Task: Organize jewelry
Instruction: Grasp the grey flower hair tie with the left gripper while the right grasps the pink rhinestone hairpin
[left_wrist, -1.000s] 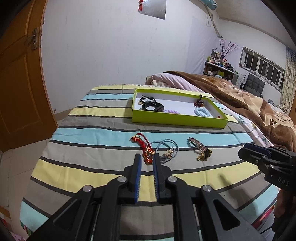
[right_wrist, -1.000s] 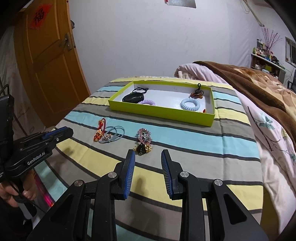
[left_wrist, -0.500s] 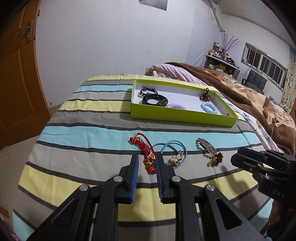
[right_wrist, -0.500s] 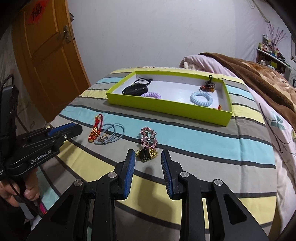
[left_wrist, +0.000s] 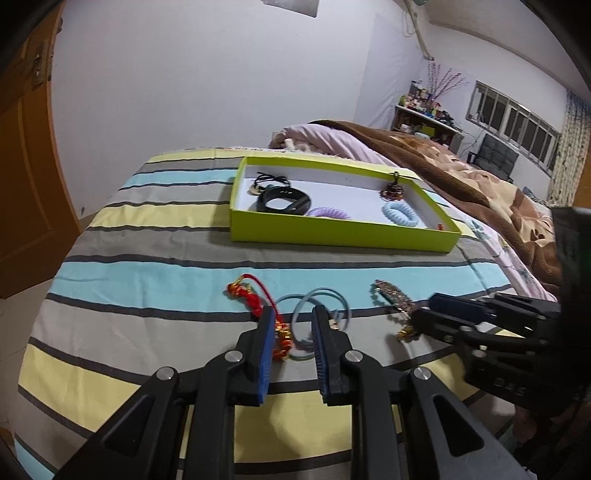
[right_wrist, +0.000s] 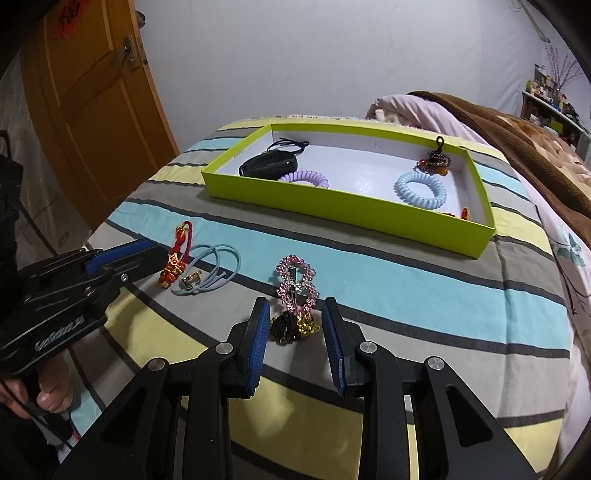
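Hovering over the striped bedspread (left_wrist: 155, 280), your left gripper (left_wrist: 293, 325) gapes around the red charm bracelet (left_wrist: 258, 306). Your right gripper (right_wrist: 293, 321) stands unclenched astride the pink rhinestone clip (right_wrist: 297, 282).

Right gripper (right_wrist: 293, 319): jaws apart, straddling the black-and-gold end of the pink rhinestone clip (right_wrist: 297, 282) on the striped bed cover (right_wrist: 406, 280). Left gripper (right_wrist: 122, 258): beside the red charm bracelet (right_wrist: 177, 254) and blue hair tie (right_wrist: 214, 269). Green tray (right_wrist: 332, 206): holds two coil hair ties and dark items.
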